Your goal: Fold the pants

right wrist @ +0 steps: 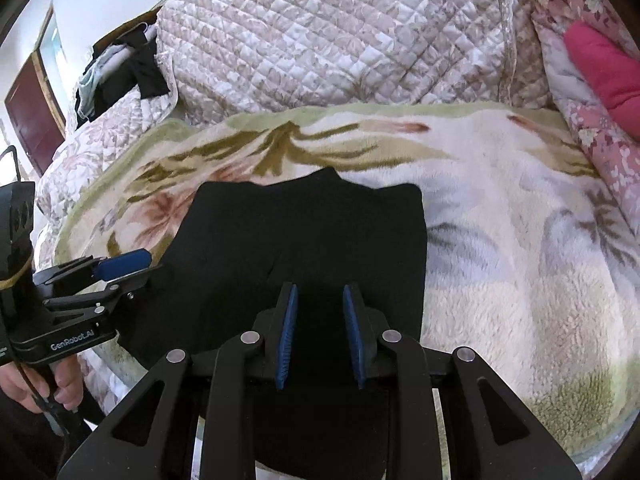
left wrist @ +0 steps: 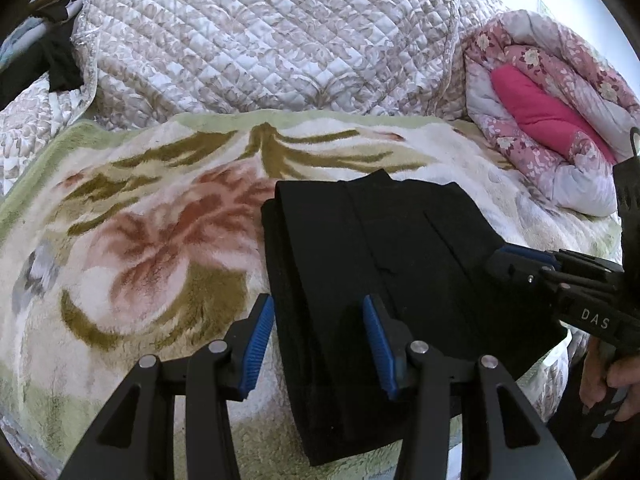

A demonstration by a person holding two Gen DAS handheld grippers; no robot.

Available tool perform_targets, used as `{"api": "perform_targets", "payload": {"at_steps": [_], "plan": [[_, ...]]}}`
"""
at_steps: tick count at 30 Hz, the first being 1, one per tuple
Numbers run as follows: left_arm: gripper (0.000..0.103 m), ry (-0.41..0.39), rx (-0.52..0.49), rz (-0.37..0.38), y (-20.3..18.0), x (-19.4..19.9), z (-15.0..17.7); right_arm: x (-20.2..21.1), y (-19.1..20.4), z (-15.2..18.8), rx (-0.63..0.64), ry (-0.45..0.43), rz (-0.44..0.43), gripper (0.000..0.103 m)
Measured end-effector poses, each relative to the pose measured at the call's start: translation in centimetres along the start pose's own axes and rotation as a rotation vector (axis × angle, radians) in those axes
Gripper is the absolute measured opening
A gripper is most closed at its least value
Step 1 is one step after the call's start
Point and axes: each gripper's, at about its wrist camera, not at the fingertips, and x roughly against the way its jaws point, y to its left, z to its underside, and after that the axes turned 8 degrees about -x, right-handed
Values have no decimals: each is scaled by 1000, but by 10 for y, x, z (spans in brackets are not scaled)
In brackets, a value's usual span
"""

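Observation:
Black pants lie folded into a thick stack on a fleece floral blanket. They also show in the right wrist view. My left gripper is open and empty, its blue pads straddling the stack's left edge, just above it. My right gripper is open and empty, hovering over the near part of the stack. The right gripper shows at the stack's right edge in the left wrist view. The left gripper shows at the stack's left edge in the right wrist view.
A quilted beige bedspread is bunched up behind the blanket. A rolled pink floral duvet with a magenta lining lies at the right. Dark clothes are piled at the far left, near a brown door.

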Motion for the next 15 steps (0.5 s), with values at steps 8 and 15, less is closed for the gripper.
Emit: {"api": "perform_targets", "payload": {"at_steps": [8, 15], "plan": [[52, 12, 14, 10, 5, -4, 1, -4, -7, -1, -27, -4, 19, 47], [51, -2, 49, -31, 18, 1, -2, 7, -8, -4, -25, -54, 40, 47]]}}
